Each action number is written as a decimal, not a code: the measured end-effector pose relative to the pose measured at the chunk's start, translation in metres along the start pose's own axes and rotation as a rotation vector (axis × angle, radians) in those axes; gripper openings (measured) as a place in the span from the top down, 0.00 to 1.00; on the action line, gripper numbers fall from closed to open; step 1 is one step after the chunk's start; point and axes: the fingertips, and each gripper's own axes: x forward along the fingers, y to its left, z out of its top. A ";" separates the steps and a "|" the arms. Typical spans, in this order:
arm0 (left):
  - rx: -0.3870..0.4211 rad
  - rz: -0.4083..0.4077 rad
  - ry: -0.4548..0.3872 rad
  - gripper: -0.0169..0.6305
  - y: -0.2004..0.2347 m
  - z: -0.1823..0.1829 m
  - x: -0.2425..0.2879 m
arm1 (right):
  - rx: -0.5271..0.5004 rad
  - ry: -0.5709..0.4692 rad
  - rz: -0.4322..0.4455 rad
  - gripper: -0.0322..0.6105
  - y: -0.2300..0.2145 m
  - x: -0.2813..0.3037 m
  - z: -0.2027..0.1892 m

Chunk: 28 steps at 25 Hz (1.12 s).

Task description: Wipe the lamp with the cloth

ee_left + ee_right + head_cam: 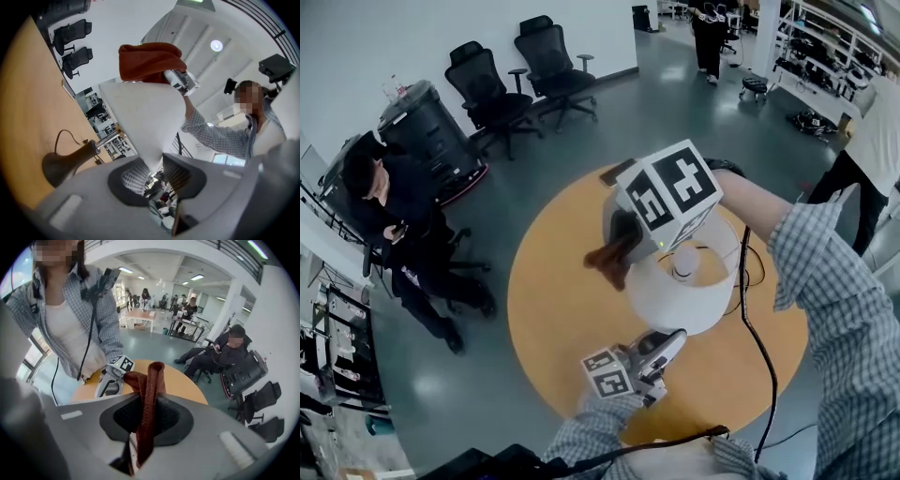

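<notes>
A black cable trails over the round wooden table just right of the lamp, whose white lamp shade takes up the middle of the tabletop. From the head view the right gripper's marker cube covers the shade's upper left side. Beyond the table, on the grey floor, a person in dark clothes sits beside a black bin. Two black office chairs stand further off by the wall. The left gripper reaches in from the table's near side, and its two fingers pinch the shade's lower rim between their ribbed pads. The dark lamp base sits off to one side of it. Across the shade, the right gripper points steeply down. Its fingers are pressed nearly together on a folded rust-brown cloth, which lies against the shade's upper left edge.
</notes>
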 end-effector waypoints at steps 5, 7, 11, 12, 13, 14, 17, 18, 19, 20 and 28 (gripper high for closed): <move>0.001 -0.001 -0.008 0.83 0.001 -0.001 -0.002 | -0.201 0.151 0.035 0.86 0.034 0.012 0.019; 0.001 -0.001 -0.006 0.83 0.001 -0.002 -0.001 | -0.263 0.156 0.016 0.86 0.043 0.012 0.026; -0.003 -0.001 -0.008 0.83 0.003 0.001 -0.003 | -0.384 0.193 -0.084 0.86 0.055 0.011 0.035; -0.005 -0.001 -0.009 0.83 0.004 0.002 -0.004 | -0.415 0.205 -0.112 0.86 0.059 0.012 0.037; -0.006 -0.001 -0.010 0.83 0.004 0.003 -0.004 | -0.439 0.211 -0.135 0.86 0.065 0.012 0.039; -0.006 -0.001 -0.010 0.83 0.004 0.003 -0.003 | -0.457 0.213 -0.154 0.86 0.072 0.013 0.039; -0.008 -0.002 -0.008 0.83 0.004 0.001 -0.002 | -0.505 0.235 -0.215 0.86 0.095 0.016 0.036; -0.009 -0.004 -0.009 0.83 0.004 0.001 -0.002 | -0.520 0.249 -0.246 0.86 0.099 0.015 0.035; -0.009 -0.006 -0.009 0.83 0.004 0.002 -0.002 | -0.529 0.260 -0.279 0.86 0.103 0.014 0.035; -0.009 -0.007 -0.009 0.83 0.004 0.002 -0.003 | -0.530 0.269 -0.307 0.86 0.107 0.012 0.034; -0.018 -0.007 -0.010 0.83 0.006 0.005 -0.007 | -0.324 0.265 -0.388 0.86 0.171 0.018 0.013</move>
